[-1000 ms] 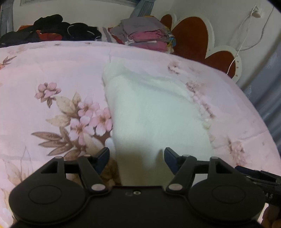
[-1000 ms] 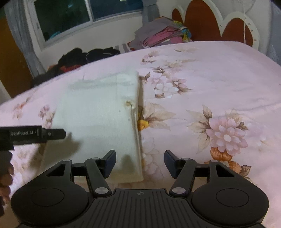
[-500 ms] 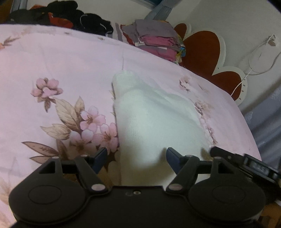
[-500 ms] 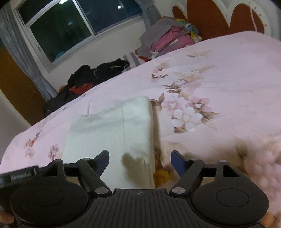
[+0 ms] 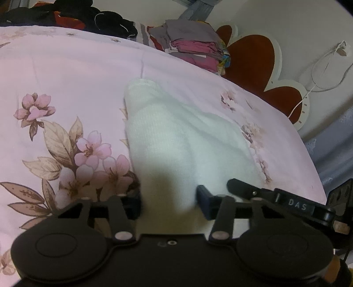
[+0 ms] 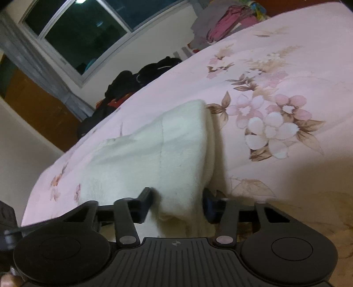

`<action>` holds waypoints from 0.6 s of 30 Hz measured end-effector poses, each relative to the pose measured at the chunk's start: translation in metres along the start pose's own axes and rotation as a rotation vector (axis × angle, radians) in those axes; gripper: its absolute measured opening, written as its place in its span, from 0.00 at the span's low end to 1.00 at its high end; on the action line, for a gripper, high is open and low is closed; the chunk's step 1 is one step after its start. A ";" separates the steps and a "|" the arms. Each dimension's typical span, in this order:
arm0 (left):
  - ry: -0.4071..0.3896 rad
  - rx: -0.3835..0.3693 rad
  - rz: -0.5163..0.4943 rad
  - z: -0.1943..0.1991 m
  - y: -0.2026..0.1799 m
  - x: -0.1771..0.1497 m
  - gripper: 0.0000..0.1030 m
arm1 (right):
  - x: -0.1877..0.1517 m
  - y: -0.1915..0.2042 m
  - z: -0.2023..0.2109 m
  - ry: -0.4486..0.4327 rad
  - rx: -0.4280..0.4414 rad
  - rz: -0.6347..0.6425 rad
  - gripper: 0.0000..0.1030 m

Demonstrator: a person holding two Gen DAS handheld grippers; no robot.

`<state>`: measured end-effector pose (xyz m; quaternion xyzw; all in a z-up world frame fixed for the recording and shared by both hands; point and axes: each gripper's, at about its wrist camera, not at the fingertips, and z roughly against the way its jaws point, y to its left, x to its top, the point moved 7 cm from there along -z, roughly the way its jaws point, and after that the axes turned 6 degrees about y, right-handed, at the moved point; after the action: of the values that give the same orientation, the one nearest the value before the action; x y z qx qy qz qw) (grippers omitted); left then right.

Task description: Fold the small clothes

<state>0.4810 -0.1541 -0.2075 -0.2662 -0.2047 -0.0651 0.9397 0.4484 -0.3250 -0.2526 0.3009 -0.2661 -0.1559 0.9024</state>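
Note:
A white knitted garment lies partly folded on the pink floral bedspread. My left gripper is open with its jaws straddling the garment's near edge, cloth between the fingers. In the right wrist view the same garment has its near right corner between the open jaws of my right gripper. The right gripper's body shows at the lower right of the left wrist view.
A stack of folded pink and grey clothes and a heap of dark clothes lie at the far edge of the bed. A red and white headboard stands at the right. A window is behind.
Both grippers have moved forward and down onto the garment's near edge, so the cloth now lies between their jaws. The jaws have narrowed somewhat but remain apart.

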 end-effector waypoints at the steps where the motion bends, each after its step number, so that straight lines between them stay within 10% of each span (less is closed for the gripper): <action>1: -0.005 0.008 -0.009 0.002 -0.002 0.001 0.39 | 0.001 0.001 0.001 0.000 0.005 -0.004 0.35; 18: -0.106 0.038 -0.046 0.098 0.023 0.007 0.33 | -0.010 0.115 0.021 -0.044 0.106 0.083 0.30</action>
<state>0.4585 -0.0832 -0.1397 -0.2467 -0.2613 -0.0685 0.9307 0.4419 -0.2417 -0.1707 0.3336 -0.3062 -0.1104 0.8847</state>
